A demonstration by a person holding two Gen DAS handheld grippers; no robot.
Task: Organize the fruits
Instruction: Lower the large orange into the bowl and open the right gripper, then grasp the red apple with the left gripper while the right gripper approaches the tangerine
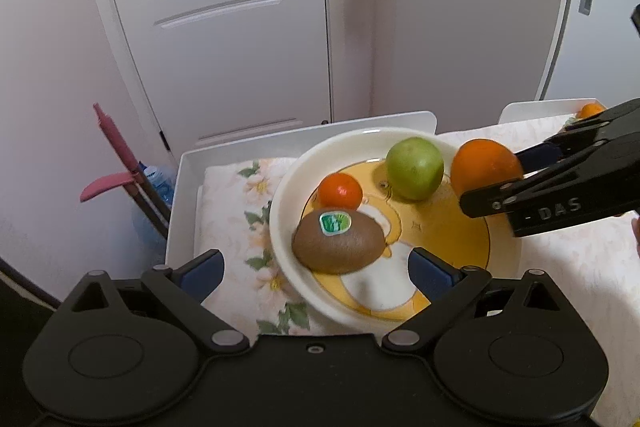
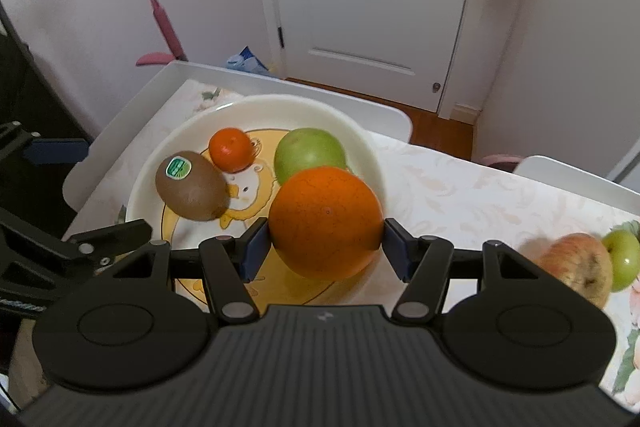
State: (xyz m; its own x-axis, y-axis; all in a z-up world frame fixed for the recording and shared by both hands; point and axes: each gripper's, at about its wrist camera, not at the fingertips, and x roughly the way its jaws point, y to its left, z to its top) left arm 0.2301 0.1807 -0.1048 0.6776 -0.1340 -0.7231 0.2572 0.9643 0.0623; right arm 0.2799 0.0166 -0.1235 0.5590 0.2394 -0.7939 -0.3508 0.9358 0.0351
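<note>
The right gripper (image 2: 326, 247) clamps the orange (image 2: 325, 221) above the plate's (image 2: 256, 107) right side; the left gripper (image 1: 316, 267) hangs open near the kiwi (image 1: 338, 241). Placing step: likely lower beside the green apple (image 2: 310, 153), then release.

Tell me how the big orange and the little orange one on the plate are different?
The big orange looks clearly larger than the little orange fruit. The big orange is pinched between the fingers of the right gripper above the plate, while the little orange fruit lies loose on the plate beside the kiwi. The little orange fruit is a deeper reddish orange; the big orange is paler. Both are round and orange.
</note>
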